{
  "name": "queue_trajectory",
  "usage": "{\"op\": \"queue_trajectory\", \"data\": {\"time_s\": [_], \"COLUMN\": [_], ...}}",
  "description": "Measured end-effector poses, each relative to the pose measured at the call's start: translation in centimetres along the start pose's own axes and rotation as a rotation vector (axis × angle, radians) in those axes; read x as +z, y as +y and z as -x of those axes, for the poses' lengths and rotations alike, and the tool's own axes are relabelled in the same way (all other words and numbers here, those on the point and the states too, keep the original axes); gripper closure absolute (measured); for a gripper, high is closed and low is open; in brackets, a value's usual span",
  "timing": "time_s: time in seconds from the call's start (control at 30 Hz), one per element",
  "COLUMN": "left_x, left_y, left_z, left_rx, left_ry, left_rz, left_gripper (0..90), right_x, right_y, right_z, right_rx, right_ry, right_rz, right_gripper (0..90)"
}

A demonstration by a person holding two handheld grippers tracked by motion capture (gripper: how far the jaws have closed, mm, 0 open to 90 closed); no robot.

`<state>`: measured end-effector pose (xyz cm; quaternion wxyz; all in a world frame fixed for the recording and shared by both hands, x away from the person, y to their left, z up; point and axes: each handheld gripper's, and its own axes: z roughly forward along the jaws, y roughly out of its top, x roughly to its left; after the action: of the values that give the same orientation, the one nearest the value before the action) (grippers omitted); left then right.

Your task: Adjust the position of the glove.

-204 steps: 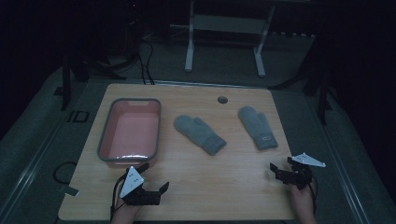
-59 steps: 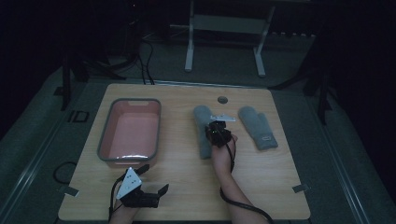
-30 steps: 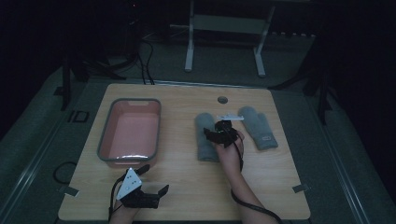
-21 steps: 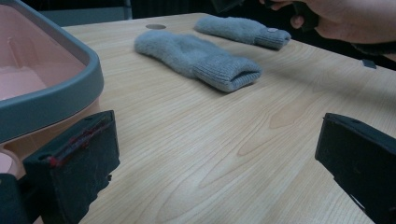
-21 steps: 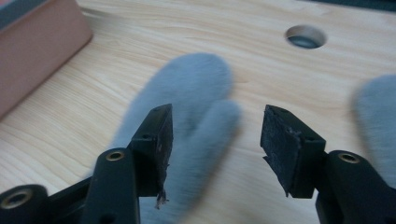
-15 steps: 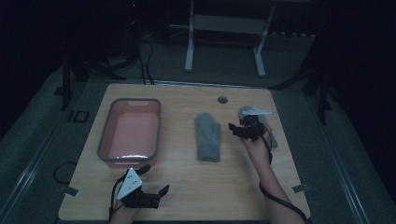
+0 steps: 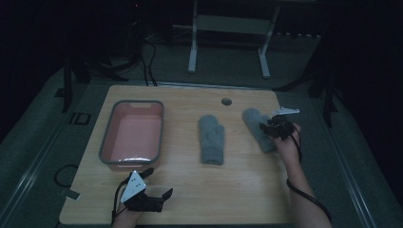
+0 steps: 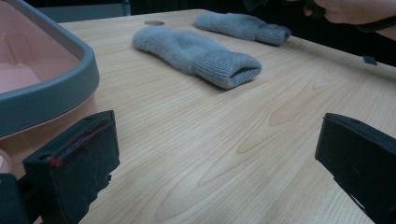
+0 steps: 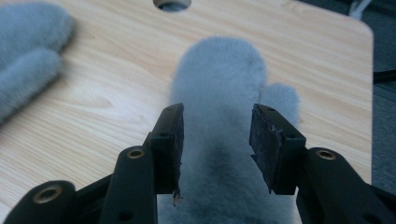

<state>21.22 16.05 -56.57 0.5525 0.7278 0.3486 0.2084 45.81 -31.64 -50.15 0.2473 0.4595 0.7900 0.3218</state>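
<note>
High view: a pale wooden table (image 7: 190,190) with rounded corners and a small round hole (image 7: 226,101) near its far edge. At its left stands a rectangular pink tub (image 7: 133,135) with a grey rim. Two fuzzy grey mittens lie on the wood: the middle mitten (image 7: 211,139) runs straight, cuff toward the person, and the right mitten (image 7: 259,128) lies slanted. The right gripper (image 7: 272,129) hangs over the right mitten's cuff end, held by a hand (image 7: 288,142). The left gripper (image 7: 154,191) rests low at the near edge, just before the tub, jaws spread.

Left gripper view: two black padded jaws stand wide apart with bare, grained wood between them. The tub's thick grey rim (image 8: 46,93) curves in at left. Beyond, the middle mitten (image 8: 196,53) shows a ribbed knit cuff and fleecy body; the right mitten (image 8: 240,25) lies farther off.

Right gripper view: the jaws stand partly open, straddling the fleecy right mitten (image 9: 219,79), its thumb sticking out to the right. Whether the pads touch the fleece I cannot tell. The other mitten (image 9: 28,56) lies at left.
</note>
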Motion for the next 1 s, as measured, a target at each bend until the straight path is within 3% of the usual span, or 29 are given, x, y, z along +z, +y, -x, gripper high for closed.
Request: {"op": "queue_trajectory", "data": {"time_s": [0.23, 0.33, 0.47, 0.57, 0.73, 0.93, 1.0], "left_x": [0.0, -0.1, -0.1, -0.1, -0.1, -0.1, -0.2], "left_y": [0.0, 0.0, 0.0, 0.0, 0.0, 0.0, 0.0], "left_z": [0.0, 0.0, -0.1, -0.1, -0.2, -0.1, -0.2], "left_rx": [-0.002, -0.002, -0.003, -0.005, -0.009, -0.008, -0.006], "left_ry": [0.002, 0.003, 0.002, 0.003, 0.006, 0.009, 0.011], "left_rz": [0.001, 0.001, -0.001, 0.001, 0.005, 0.007, 0.008], "left_gripper": [0.1, 0.1, 0.1, 0.1, 0.1, 0.1, 0.1], "right_x": [1.9, 3.0, 3.6, 3.4, 2.5, -0.1, -1.1], "right_y": [-1.1, -1.9, -2.4, -2.2, -1.8, -1.7, -1.9], "right_z": [1.0, 1.3, 1.7, 1.8, 0.6, -1.7, -2.3], "right_rx": [-0.027, -0.008, 0.047, 0.13, 0.158, 0.212, 0.254], "right_ry": [0.029, 0.032, 0.067, 0.066, 0.024, -0.055, -0.064], "right_rz": [-0.022, -0.06, -0.073, -0.091, -0.069, -0.024, 0.0], "right_gripper": [55.3, 56.0, 68.8, 79.6, 82.6, 82.7, 82.8]}}
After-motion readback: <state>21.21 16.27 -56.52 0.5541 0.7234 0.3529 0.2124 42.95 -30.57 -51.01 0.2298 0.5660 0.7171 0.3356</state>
